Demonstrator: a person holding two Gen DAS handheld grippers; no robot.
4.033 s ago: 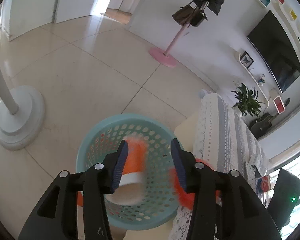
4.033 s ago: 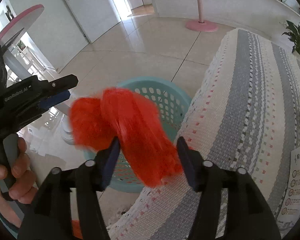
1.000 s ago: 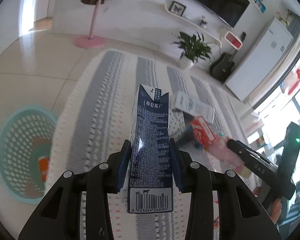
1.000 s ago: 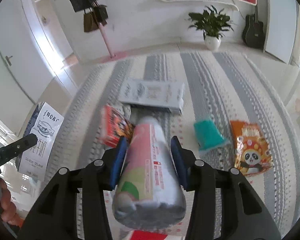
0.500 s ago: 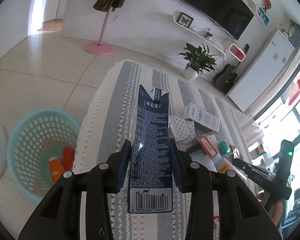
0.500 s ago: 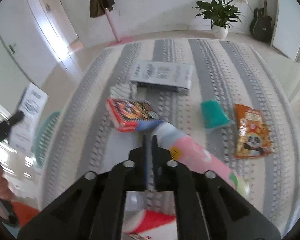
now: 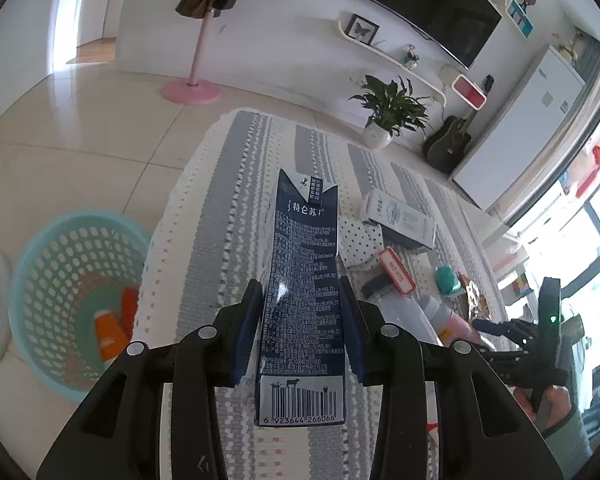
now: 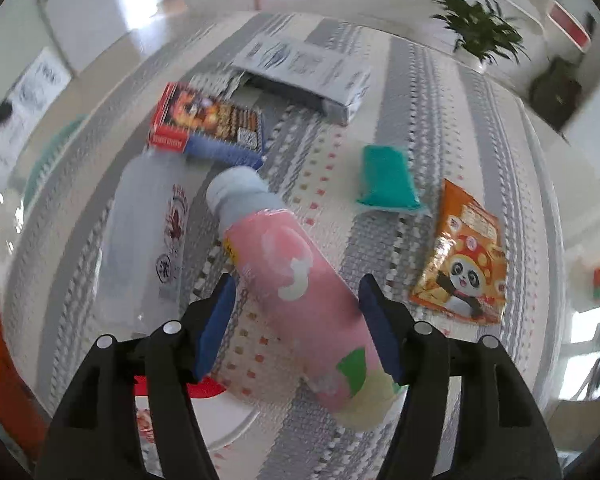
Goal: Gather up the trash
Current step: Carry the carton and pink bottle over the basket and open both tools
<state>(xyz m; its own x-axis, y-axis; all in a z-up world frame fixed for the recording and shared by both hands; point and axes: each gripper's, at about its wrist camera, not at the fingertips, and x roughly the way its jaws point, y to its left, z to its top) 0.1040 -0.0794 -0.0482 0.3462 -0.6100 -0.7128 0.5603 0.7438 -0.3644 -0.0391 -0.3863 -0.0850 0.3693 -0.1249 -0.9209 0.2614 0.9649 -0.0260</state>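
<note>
a living room with a tiled floor; a striped cloth covers the worktop strewn with trash. the left claw grips a dark milk carton, due for the teal basket on the floor. the right claw, shut half a second ago, has just been opening and now straddles the pink bottle without pressing it; next it must close on it.
</note>
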